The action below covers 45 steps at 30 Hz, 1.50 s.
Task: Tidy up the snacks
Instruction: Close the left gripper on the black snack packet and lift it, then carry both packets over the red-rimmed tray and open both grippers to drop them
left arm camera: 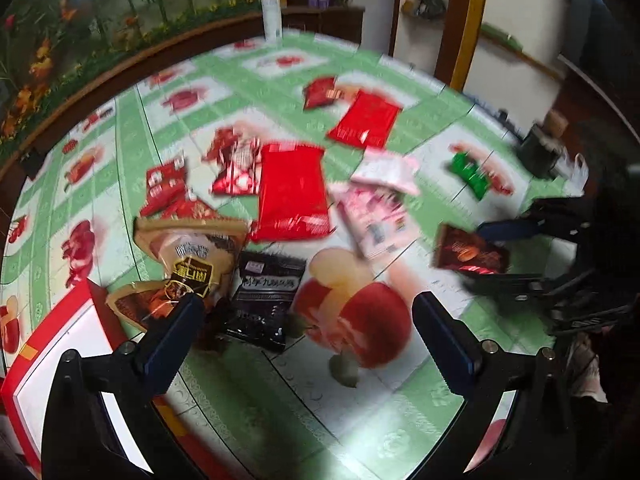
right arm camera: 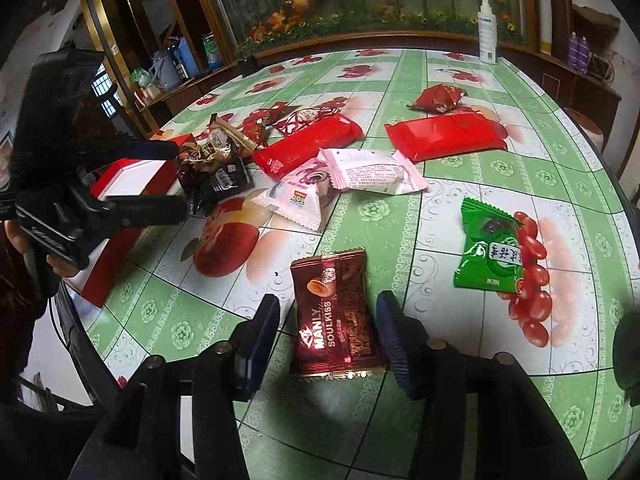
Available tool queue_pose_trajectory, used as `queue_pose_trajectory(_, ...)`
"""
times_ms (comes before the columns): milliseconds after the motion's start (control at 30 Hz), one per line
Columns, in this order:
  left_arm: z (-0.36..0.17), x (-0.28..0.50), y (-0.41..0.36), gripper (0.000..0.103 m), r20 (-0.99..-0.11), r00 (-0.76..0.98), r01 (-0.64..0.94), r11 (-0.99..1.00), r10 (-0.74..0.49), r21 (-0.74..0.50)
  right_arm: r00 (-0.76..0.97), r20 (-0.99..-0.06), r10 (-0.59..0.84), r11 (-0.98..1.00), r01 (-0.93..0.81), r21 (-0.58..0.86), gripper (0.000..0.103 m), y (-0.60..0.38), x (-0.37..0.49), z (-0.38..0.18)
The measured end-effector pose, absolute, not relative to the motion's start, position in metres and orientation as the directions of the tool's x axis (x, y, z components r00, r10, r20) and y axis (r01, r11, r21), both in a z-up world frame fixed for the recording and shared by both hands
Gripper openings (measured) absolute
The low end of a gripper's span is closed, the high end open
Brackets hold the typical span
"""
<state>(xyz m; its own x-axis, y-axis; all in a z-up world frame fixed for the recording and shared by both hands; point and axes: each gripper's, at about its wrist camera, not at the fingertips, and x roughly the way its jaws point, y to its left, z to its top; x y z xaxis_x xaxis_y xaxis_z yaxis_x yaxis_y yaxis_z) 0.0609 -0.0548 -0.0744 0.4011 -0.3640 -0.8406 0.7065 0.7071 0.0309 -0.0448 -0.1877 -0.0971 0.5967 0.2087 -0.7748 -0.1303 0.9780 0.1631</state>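
Note:
A dark red "MANLY" snack packet [right arm camera: 336,316] lies flat on the green fruit-print tablecloth between the fingers of my right gripper [right arm camera: 326,344]. The jaws are open and the left finger stands clear of the wrapper. In the left wrist view, this packet [left arm camera: 472,254] sits inside the right gripper [left arm camera: 502,256]. My left gripper [left arm camera: 308,320] is open wide and empty, hovering over a printed apple beside a black packet [left arm camera: 266,300] and brown packets [left arm camera: 192,252]. A red box [left arm camera: 60,340] with a white inside sits at the table's edge by the left gripper [right arm camera: 180,179].
Loose snacks cover the table: two long red packets [right arm camera: 308,144] [right arm camera: 444,136], pink-white packets [right arm camera: 372,172], a green packet [right arm camera: 488,248] and a crumpled red one [right arm camera: 438,98]. A white spray bottle [right arm camera: 487,30] stands at the far edge. A cabinet with flower panels runs behind.

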Motion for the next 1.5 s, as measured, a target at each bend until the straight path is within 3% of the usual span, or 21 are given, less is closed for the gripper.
queue_pose_trajectory(233, -0.095, 0.087, -0.060, 0.103, -0.884, 0.247, 0.739, 0.667, -0.397, -0.093, 0.599, -0.764, 0.238, 0.971, -0.139, 0.193, 0.060, -0.190, -0.045, -0.098)
queue_pose_trajectory(333, -0.102, 0.090, -0.064, 0.103, -0.903, 0.238, 0.747, 0.661, -0.359, -0.066, 0.595, -0.766, 0.245, 0.970, -0.152, 0.192, 0.066, -0.188, -0.045, -0.098)
queue_pose_trajectory(400, -0.107, 0.093, -0.065, 0.098, -0.918, 0.236, 0.735, 0.676, -0.319, -0.046, 0.595, -0.768, 0.240, 0.971, -0.156, 0.182, 0.067, -0.186, -0.044, -0.098)
queue_pose_trajectory(600, -0.103, 0.100, -0.057, 0.069, -0.911, 0.275, 0.718, 0.696, -0.308, -0.018, 0.595, -0.771, 0.229, 0.973, -0.149, 0.175, 0.067, -0.186, -0.043, -0.099)
queue_pose_trajectory(733, -0.099, 0.088, -0.060, 0.040, -0.901, 0.291, 0.740, 0.673, -0.321, -0.001, 0.583, -0.796, 0.162, 0.986, -0.129, 0.106, 0.067, -0.179, -0.038, -0.098)
queue_pose_trajectory(767, -0.098, 0.086, -0.062, 0.037, -0.902, 0.289, 0.742, 0.670, -0.321, 0.000, 0.573, -0.812, 0.112, 0.992, -0.119, 0.053, 0.067, -0.174, -0.036, -0.099)
queue_pose_trajectory(900, -0.097, 0.081, -0.065, 0.036, -0.899, 0.299, 0.736, 0.677, -0.319, 0.005, 0.539, -0.842, 0.028, 0.993, -0.110, -0.038, 0.059, -0.164, -0.032, -0.099)
queue_pose_trajectory(967, -0.096, 0.080, -0.064, 0.036, -0.895, 0.308, 0.719, 0.695, -0.322, -0.002, 0.532, -0.847, 0.022, 0.994, -0.101, -0.037, 0.045, -0.164, -0.032, -0.097)
queue_pose_trajectory(1033, -0.097, 0.074, -0.061, 0.036, -0.889, 0.318, 0.704, 0.710, -0.328, -0.011, 0.528, -0.849, 0.023, 0.995, -0.097, -0.033, 0.039, -0.165, -0.034, -0.096)
queue_pose_trajectory(1200, -0.092, 0.060, -0.055, 0.035, -0.875, 0.337, 0.670, 0.742, -0.346, -0.035, 0.523, -0.852, 0.033, 0.996, -0.084, -0.013, 0.033, -0.167, -0.035, -0.095)
queue_pose_trajectory(1500, -0.054, 0.015, -0.002, 0.035, -0.805, 0.445, 0.589, 0.805, -0.393, -0.068, 0.519, -0.820, 0.242, 0.970, -0.126, 0.207, 0.032, -0.154, -0.032, -0.085)
